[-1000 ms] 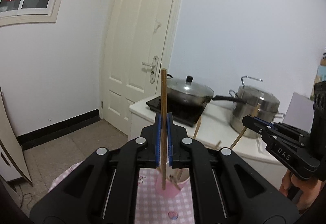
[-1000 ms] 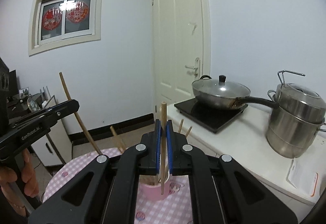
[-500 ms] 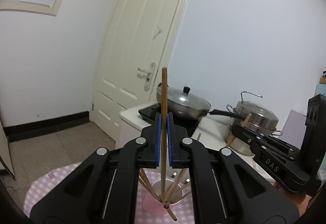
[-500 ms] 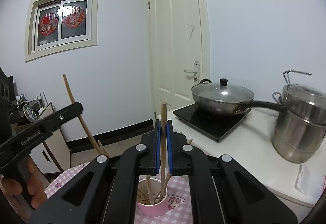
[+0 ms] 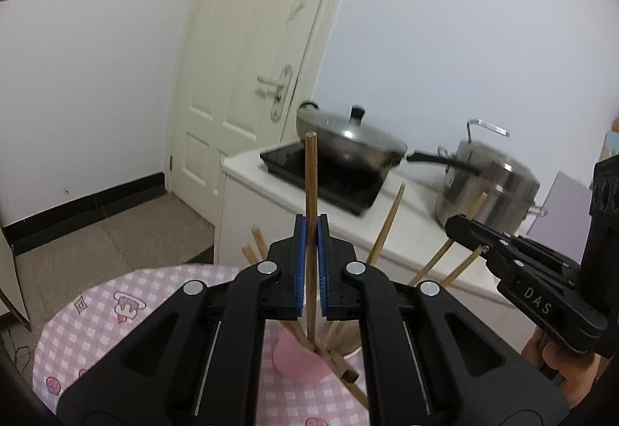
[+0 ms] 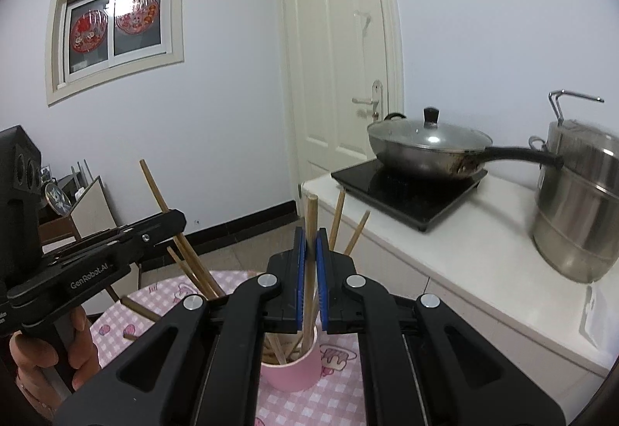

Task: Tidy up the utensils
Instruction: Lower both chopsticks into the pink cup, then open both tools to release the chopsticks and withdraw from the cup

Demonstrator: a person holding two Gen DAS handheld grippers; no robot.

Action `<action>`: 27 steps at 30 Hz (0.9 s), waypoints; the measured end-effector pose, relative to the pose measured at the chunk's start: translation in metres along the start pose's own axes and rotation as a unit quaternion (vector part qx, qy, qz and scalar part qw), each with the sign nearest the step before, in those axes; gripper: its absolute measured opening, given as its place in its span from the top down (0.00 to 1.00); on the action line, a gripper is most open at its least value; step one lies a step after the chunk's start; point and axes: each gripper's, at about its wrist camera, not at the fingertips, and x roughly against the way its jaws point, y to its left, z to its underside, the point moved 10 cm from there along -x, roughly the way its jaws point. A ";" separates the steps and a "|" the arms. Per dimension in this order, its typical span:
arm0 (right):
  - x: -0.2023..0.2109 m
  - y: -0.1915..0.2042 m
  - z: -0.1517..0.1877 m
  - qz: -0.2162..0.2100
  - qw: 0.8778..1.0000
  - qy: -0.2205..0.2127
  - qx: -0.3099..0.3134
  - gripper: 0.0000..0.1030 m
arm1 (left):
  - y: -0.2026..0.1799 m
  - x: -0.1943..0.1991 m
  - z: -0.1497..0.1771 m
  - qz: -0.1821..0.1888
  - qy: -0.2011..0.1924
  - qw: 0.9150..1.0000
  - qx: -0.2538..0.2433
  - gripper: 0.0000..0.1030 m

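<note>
Two hand-held grippers are at work over one pink cup point(image 6: 296, 368), and each pinches a single wooden chopstick. The left gripper point(image 5: 311, 263) has its blue-padded jaws closed on a straight, square-topped chopstick point(image 5: 310, 194) that stands upright, its lower end reaching down into the cup point(image 5: 296, 362) just below and ahead of the fingers. The right gripper point(image 6: 309, 263) is likewise clamped on one upright chopstick point(image 6: 310, 221) whose lower end dips inside the cup's rim.

In the right wrist view the cup is a smooth, round, matte pink beaker directly under the right gripper's jaws. Several more thin wooden sticks lean out of it at angles; their exact number cannot be told, since the gripper bodies hide part of them. One loose stick point(image 5: 350, 383) seems to lie slanted on the cloth beside the cup.

The cup stands on one round table covered with a pink-and-white checked cloth point(image 6: 340, 399) printed with small cartoon figures. Beyond both grippers, one white counter point(image 6: 483, 244) carries one flat black glossy cooktop point(image 6: 406, 190), one metal wok point(image 6: 425, 151) with a glass lid and a long black handle, and one tall cylindrical steel pot point(image 6: 576, 209). One cream panelled door point(image 6: 340, 50) stands behind, and one window point(image 6: 114, 25) shows two red round decorations.
</note>
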 end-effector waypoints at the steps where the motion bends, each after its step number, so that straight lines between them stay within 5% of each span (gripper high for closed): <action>1: -0.001 0.001 0.003 0.000 1.000 0.003 0.001 0.96 | 0.000 -0.003 0.004 -0.003 0.009 1.000 -0.005 0.94; 7: -0.008 0.003 0.022 0.000 1.000 0.027 0.000 0.96 | 0.002 -0.015 0.026 -0.010 0.055 0.998 -0.020 0.94; 19: -0.008 0.000 0.038 -0.003 0.998 0.052 -0.025 0.95 | -0.001 -0.011 0.030 -0.001 0.081 0.997 -0.015 0.93; 21: -0.004 0.000 0.037 -0.003 0.998 0.050 -0.029 0.95 | -0.003 -0.007 0.028 0.000 0.078 0.997 -0.015 0.83; 23: 0.002 0.000 0.036 -0.003 0.998 0.047 -0.033 0.94 | -0.003 0.003 0.023 -0.004 0.064 0.998 -0.011 0.44; 27: 0.019 0.001 0.031 0.001 0.999 0.036 -0.036 0.81 | -0.009 0.025 0.011 -0.011 0.036 0.999 -0.018 0.41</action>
